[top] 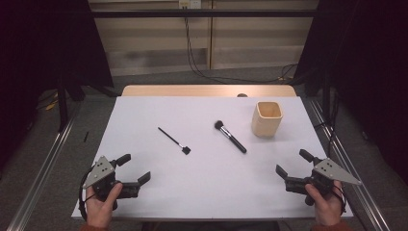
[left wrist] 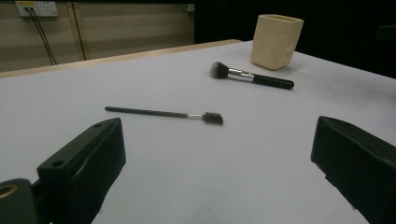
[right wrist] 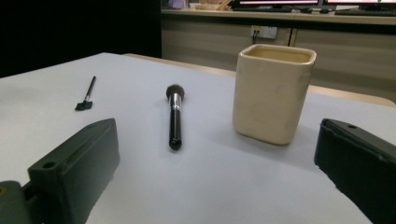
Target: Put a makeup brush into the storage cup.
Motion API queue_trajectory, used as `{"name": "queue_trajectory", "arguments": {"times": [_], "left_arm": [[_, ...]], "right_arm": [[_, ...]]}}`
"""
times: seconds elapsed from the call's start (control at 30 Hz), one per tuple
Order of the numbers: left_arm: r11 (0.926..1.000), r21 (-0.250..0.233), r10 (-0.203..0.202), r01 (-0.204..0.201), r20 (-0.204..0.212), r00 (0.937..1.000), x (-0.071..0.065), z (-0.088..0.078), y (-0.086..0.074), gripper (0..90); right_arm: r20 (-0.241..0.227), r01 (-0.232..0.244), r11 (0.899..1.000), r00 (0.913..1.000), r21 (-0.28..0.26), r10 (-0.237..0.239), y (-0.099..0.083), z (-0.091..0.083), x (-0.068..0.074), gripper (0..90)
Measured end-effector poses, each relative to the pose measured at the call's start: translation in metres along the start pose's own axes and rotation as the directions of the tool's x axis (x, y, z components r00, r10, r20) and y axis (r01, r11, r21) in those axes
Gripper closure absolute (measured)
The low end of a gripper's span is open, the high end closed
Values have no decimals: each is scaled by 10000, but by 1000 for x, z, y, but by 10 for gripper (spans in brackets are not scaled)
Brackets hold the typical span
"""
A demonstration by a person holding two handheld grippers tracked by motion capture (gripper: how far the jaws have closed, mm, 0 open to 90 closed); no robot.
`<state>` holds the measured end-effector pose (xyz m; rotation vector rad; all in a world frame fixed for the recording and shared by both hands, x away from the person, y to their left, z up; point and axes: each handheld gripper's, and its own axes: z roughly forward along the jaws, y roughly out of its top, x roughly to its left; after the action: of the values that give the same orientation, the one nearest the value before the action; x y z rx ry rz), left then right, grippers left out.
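A thick black makeup brush (top: 230, 136) (left wrist: 252, 76) (right wrist: 174, 116) lies flat near the middle of the white table (top: 202, 187), its bristles toward the far side. Left of it lies a thin black brow brush (top: 173, 140) (left wrist: 163, 113) (right wrist: 86, 95). A cream square cup (top: 267, 119) (left wrist: 275, 41) (right wrist: 273, 92) stands upright at the back right. My left gripper (top: 133, 168) rests open near the front left corner, nothing between its jaws. At the front right my right gripper (top: 292, 163) is open too, pointing toward the cup and thick brush.
Metal rails (top: 43, 163) run along both sides of the table. A wooden strip (top: 207, 90) borders the far edge, with a small dark object (top: 242, 95) on it. Cables (top: 192, 53) hang behind the table.
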<state>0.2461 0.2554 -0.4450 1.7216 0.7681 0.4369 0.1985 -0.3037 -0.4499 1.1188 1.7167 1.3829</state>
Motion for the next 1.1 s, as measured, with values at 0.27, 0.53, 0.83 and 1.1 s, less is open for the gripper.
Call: {"name": "queue_trajectory", "arguments": {"times": [0.27,0.53,0.83,1.1], "left_arm": [[9999,-9,153,-153,98,9998,0,5,6,38],[9999,-110,-3,6,207,9998,3,15,14,35],[10000,30,-30,29,209,9998,12,27,21,14],[10000,-9,86,-85,98,9999,18,40,30,15]], "right_arm": [[-233,5,10000,9997,54,-4,0,2,2,0],[-320,-22,9999,9995,109,25,-1,3,2,0],[-317,-57,9999,9995,140,61,-1,4,2,0],[-325,-17,9999,9995,143,22,-1,5,2,0]]}}
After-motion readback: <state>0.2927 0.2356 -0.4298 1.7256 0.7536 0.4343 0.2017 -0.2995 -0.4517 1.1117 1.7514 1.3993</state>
